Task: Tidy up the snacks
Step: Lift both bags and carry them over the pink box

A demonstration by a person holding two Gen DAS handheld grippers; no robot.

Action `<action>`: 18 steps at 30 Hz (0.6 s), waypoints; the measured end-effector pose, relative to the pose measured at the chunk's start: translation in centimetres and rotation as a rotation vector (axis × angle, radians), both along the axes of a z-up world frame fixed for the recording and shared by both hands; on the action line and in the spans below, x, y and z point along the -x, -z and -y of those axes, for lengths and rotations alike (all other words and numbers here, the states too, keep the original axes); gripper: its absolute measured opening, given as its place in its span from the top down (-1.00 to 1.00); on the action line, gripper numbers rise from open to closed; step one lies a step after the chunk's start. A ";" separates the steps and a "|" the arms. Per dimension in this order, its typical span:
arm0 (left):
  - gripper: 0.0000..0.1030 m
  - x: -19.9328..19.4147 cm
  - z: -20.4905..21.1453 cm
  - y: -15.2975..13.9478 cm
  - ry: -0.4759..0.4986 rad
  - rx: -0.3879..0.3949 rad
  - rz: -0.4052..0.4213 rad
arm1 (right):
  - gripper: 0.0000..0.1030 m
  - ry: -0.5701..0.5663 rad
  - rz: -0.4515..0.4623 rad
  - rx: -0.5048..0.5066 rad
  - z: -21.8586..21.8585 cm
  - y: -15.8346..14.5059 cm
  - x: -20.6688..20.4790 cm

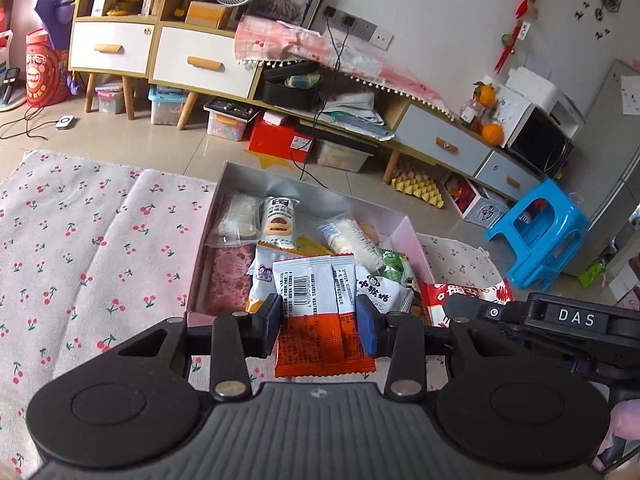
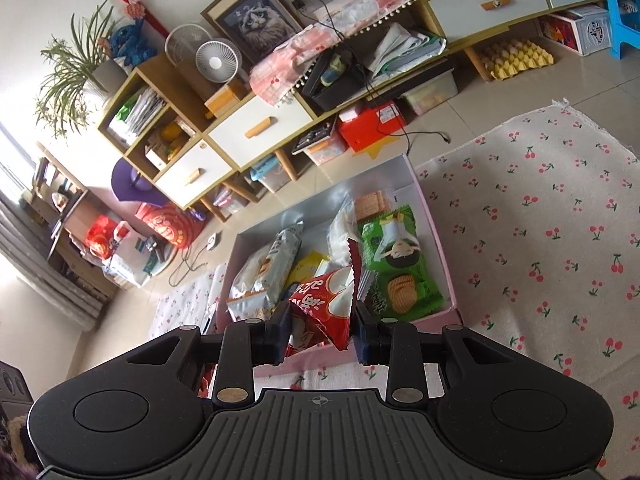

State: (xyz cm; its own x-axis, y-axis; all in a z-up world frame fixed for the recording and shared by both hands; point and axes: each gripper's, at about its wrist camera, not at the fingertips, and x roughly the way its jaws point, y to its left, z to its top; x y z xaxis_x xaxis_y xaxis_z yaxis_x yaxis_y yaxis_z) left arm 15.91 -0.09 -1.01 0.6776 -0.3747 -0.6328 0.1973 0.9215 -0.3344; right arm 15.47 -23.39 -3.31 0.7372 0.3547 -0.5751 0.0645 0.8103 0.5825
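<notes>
A shallow pink box (image 1: 412, 236) lies open on the cherry-print cloth and holds several snack packets. My left gripper (image 1: 322, 322) is shut on an orange-and-white snack packet (image 1: 316, 280), held over the box's near edge, barcode side up. My right gripper (image 2: 322, 330) is shut on a red-and-white snack packet (image 2: 324, 300), also over the near edge of the box (image 2: 440, 240). That red packet (image 1: 468, 294) and the right gripper's black body (image 1: 560, 320) show at the right of the left wrist view. A green biscuit packet (image 2: 396, 264) lies in the box.
The cherry-print cloth (image 1: 88, 248) covers the table around the box. Beyond it is tiled floor, a low wooden cabinet (image 1: 168, 52) with drawers, storage bins, a red box (image 1: 280, 136) and a blue plastic stool (image 1: 540, 236).
</notes>
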 end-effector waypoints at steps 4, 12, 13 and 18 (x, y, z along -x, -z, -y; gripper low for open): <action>0.29 -1.8 1.2 0.0 0.029 -0.011 0.003 | 0.40 0.047 0.000 -0.013 1.4 0.0 -2.2; 0.29 -6.0 3.7 1.1 0.079 -0.090 0.011 | 0.40 0.088 0.015 -0.070 2.6 1.4 -7.5; 0.29 -6.4 3.8 1.3 0.079 -0.097 0.006 | 0.40 0.085 0.011 -0.065 2.5 1.7 -8.1; 0.29 -7.8 4.2 2.1 0.079 -0.137 0.006 | 0.39 0.068 0.001 -0.050 2.2 2.8 -10.4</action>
State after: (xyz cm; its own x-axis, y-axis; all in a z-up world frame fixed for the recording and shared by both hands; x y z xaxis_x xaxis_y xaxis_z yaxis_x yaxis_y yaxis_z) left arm 23.75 -4.30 -3.15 0.6532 -0.3371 -0.6780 0.2723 0.9401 -0.2050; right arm 25.85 -25.56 -6.07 0.7610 0.3323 -0.5572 0.1179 0.7738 0.6224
